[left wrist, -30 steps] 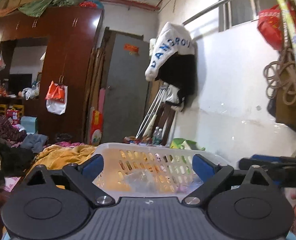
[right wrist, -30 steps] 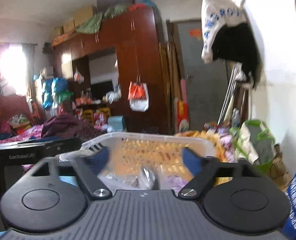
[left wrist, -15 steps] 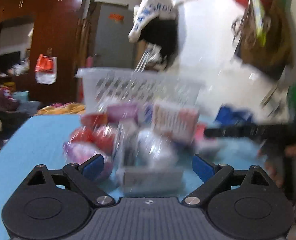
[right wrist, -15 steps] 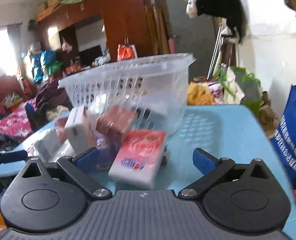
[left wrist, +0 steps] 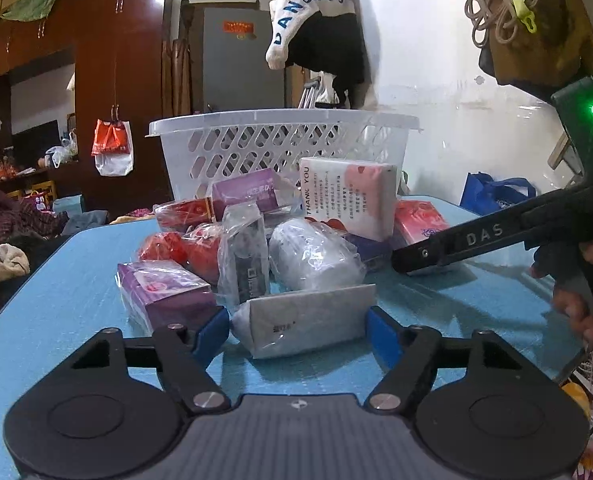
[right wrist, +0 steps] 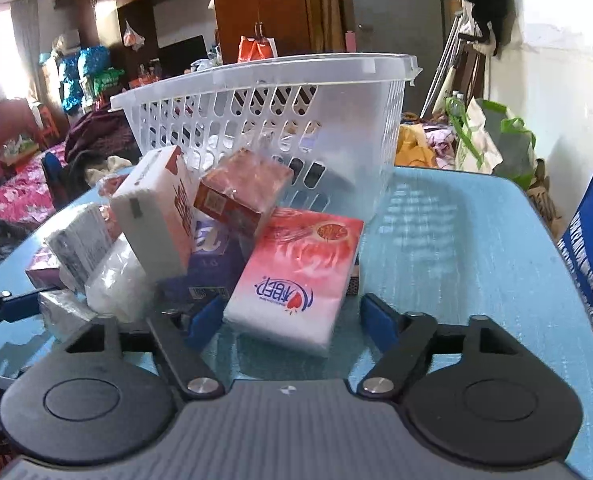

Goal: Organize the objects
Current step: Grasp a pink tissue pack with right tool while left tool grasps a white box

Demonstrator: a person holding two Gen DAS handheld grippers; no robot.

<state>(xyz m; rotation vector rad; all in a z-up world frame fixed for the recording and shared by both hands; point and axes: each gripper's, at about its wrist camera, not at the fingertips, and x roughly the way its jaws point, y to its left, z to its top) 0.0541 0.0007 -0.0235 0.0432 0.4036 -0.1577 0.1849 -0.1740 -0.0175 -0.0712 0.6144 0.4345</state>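
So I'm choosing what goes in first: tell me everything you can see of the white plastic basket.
The white plastic basket is translucent, its walls pierced with rows of slanted slots under a broad flat rim with a small corner tab. It stands upright on the blue table, behind the heap of wrapped packets; a reddish-brown box seems to lean against its front wall. Neither gripper touches it. It looks empty, though its floor is hidden.
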